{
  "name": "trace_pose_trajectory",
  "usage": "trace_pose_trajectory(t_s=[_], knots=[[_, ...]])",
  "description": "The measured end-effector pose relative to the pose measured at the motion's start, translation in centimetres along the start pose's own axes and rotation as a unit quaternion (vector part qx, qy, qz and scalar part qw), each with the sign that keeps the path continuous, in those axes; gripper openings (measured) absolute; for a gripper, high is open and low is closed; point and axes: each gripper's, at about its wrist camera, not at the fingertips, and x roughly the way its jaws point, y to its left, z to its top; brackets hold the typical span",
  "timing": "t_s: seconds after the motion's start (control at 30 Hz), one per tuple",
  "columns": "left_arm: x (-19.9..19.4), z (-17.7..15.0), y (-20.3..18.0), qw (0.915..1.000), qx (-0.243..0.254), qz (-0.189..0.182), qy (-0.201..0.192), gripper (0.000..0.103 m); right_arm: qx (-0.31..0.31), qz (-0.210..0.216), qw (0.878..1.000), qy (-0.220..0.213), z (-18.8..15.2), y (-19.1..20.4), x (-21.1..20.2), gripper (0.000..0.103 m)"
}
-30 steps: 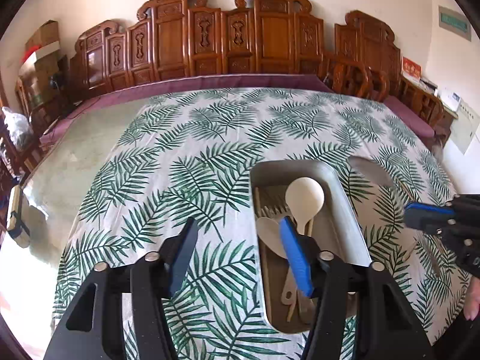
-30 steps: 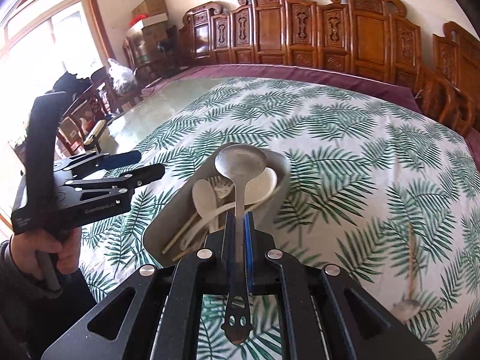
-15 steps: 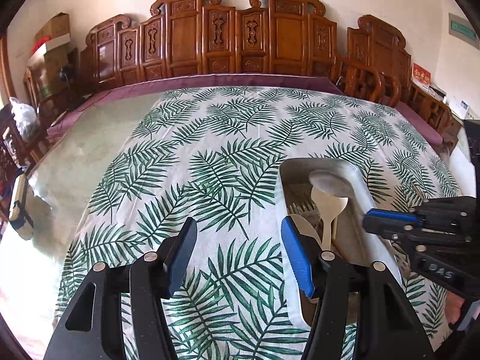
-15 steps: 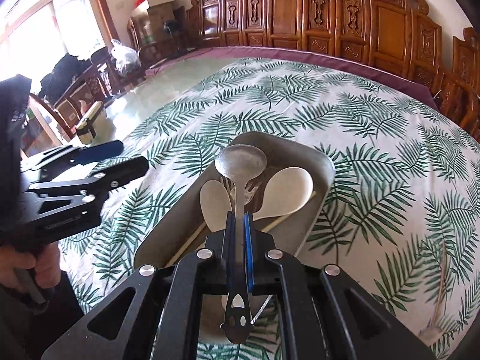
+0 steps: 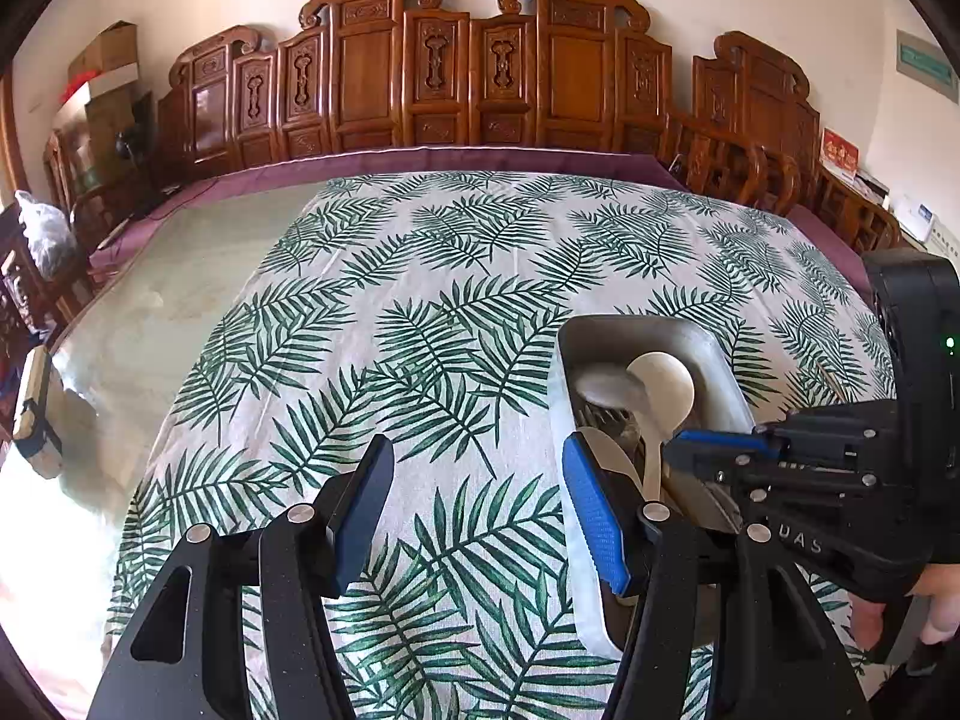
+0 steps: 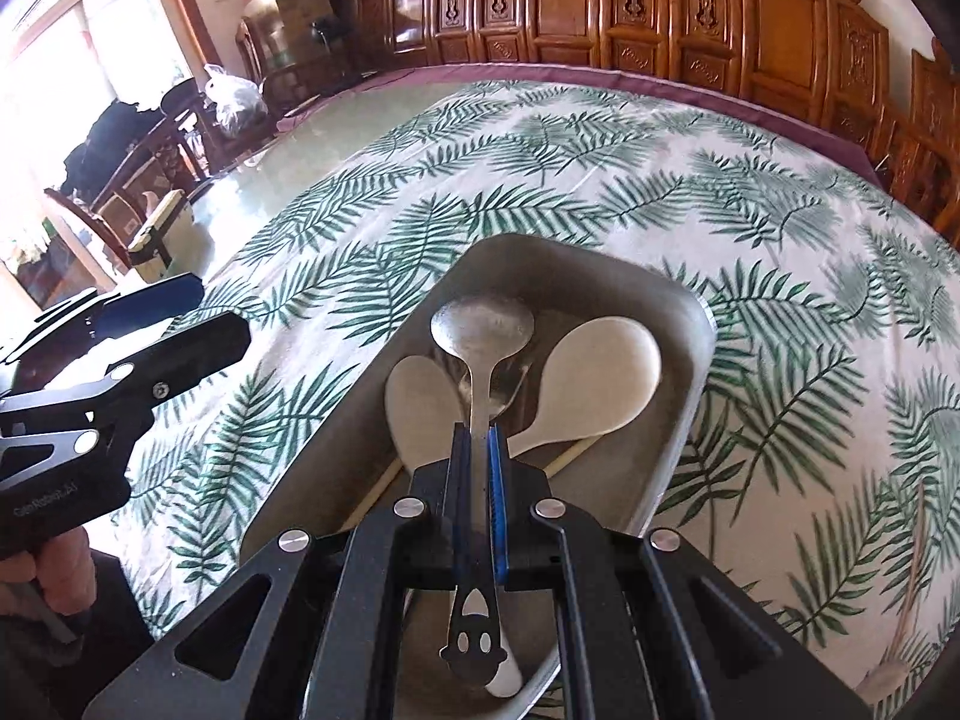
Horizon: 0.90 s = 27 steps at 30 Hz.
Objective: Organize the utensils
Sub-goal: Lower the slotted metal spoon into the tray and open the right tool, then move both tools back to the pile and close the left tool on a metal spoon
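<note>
Likely a home dining room, carved wooden chairs, leaf-print tablecloth, stacked boxes

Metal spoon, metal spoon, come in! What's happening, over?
Right gripper shut on metal spoon, over gray tray. Left gripper open, empty. Pale spoons below.

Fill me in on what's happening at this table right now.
A person is sorting utensils with a hand-held claw in each hand. The right claw is shut on the handle of a metal ladle, holding its bowl over the grey tray, where two pale spoons and a fork already lie. The left claw hangs open over the leaf-print tablecloth beside the tray, holding nothing.
</note>
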Motion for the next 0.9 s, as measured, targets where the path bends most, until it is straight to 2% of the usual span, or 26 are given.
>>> trace_pose_trajectory(t_s=[0.2,0.4,0.6,0.77,0.9], knots=[[-0.2,0.2,0.0,1.0000,-0.004,-0.007,-0.003,0.056,-0.007,0.004,1.000,-0.022,-0.2,0.2,-1.4,0.009],[-0.9,0.2,-1.3,0.9997,0.000,-0.022,-0.010,0.056,-0.004,-0.008,0.999,-0.054,-1.4,-1.2,-5.6,0.009],[-1.8,0.1,-4.3,0.9983,0.019,-0.051,-0.020,0.057,0.023,-0.050,0.996,-0.071,-6.2,-5.4,-11.7,0.009],[-2.2,-0.3,-8.4,0.9954,0.061,-0.071,-0.023,0.057,0.051,-0.102,0.991,-0.067,-10.5,-9.8,-15.2,0.009],[-2.7,-0.5,-11.1,0.9924,0.082,-0.089,-0.024,0.057,0.087,-0.136,0.984,-0.073,-13.3,-13.4,-17.1,0.021]])
